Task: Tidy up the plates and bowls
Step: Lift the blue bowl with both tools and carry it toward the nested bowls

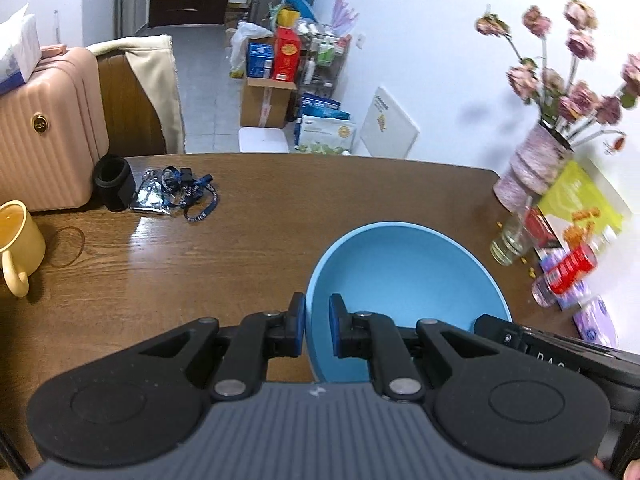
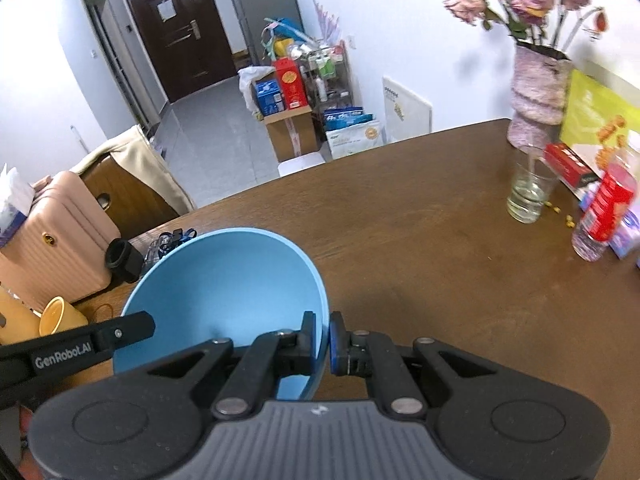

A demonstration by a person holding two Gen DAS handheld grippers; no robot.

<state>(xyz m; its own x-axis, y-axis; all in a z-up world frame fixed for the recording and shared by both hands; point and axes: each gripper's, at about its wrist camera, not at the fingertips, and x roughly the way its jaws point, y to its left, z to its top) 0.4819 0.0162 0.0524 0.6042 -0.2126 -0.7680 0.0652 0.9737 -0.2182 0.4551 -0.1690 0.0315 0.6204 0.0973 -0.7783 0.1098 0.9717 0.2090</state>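
Observation:
A light blue bowl [image 1: 404, 280] is held over the brown wooden table [image 1: 240, 248]. My left gripper [image 1: 317, 330] is shut on the bowl's left rim, one pad outside and one inside. My right gripper [image 2: 322, 342] is shut on the right rim of the same bowl [image 2: 224, 284]. The other gripper's black body shows at the right edge of the left wrist view and at the left edge of the right wrist view. No plates are in view.
A yellow mug [image 1: 18, 240], a black cup [image 1: 114, 182] and a blue lanyard [image 1: 188, 196] lie at the left. A pink suitcase [image 1: 48, 128] stands behind them. A flower vase [image 2: 538, 96], a drinking glass [image 2: 528, 192], a red-labelled bottle [image 2: 604, 212] and boxes crowd the right side.

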